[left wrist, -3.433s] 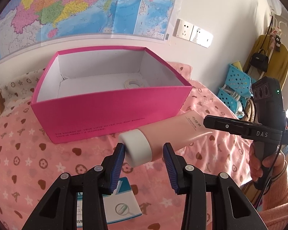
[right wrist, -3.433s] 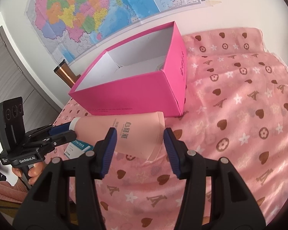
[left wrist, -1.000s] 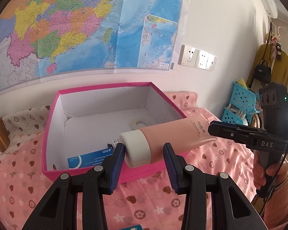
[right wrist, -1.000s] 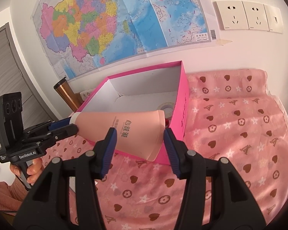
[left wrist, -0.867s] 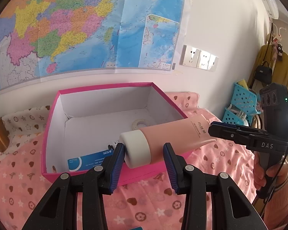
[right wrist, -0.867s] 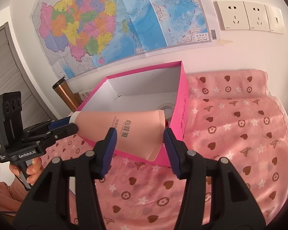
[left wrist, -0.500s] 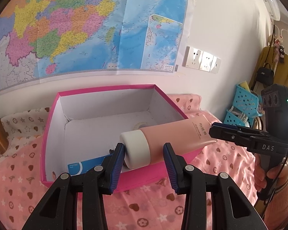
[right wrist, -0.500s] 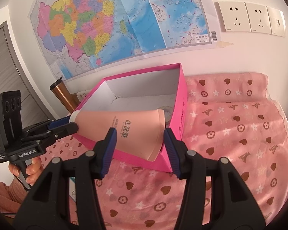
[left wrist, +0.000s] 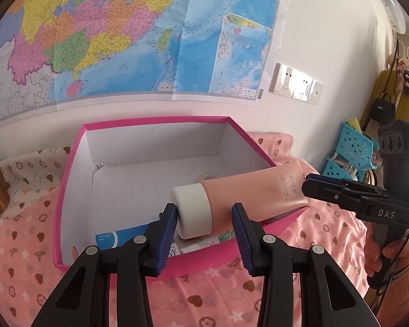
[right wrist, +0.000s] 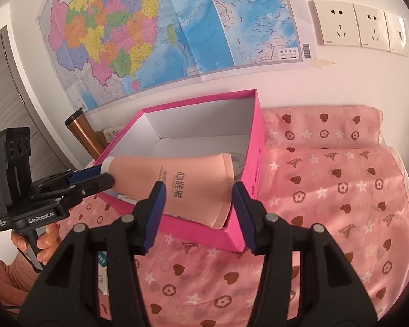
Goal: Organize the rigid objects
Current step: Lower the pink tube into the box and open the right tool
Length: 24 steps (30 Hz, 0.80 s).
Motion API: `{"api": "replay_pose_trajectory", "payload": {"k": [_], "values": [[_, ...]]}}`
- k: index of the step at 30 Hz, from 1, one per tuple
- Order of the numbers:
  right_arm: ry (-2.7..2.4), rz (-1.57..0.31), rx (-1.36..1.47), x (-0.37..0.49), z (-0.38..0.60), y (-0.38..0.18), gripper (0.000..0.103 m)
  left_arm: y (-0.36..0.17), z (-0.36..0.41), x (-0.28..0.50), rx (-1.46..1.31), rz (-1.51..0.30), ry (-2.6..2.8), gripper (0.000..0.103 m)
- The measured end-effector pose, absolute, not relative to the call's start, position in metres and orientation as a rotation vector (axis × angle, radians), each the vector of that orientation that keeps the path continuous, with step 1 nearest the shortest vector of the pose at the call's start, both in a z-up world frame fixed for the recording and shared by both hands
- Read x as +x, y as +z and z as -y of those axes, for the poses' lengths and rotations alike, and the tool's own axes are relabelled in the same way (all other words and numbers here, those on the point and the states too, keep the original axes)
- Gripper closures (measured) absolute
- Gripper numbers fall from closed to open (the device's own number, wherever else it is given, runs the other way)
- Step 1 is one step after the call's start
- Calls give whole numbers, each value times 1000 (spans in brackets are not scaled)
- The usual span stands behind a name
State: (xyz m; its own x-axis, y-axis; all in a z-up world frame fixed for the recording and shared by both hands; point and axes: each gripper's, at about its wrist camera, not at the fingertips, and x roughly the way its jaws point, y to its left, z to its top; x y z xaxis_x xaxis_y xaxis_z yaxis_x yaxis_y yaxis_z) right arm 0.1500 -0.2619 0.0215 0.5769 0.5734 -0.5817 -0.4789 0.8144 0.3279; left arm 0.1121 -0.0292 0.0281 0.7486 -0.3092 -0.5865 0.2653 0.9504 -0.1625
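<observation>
Left wrist: pink tube (left wrist: 248, 193) now above pink box (left wrist: 193, 265).

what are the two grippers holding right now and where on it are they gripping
Both hold one pink tube over the pink box: the left gripper at its white cap end, the right gripper at its flat crimped end.

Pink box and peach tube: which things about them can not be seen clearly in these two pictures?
- Left wrist view: the peach tube and the left gripper hide most of the blue carton lying in the pink box.
- Both views: the tube covers most of the tape roll.
- Right wrist view: the right gripper straddles the tube's flat end; whether its pads press it cannot be told.
- The tube's small print is unreadable.
</observation>
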Motion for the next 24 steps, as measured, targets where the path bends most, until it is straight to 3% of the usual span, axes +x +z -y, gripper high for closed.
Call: {"api": "replay_pose_trajectory", "payload": {"k": [24], "values": [[599,-758,99,163,253,15,50,20,25,130,-95,-691,-305,61]]}}
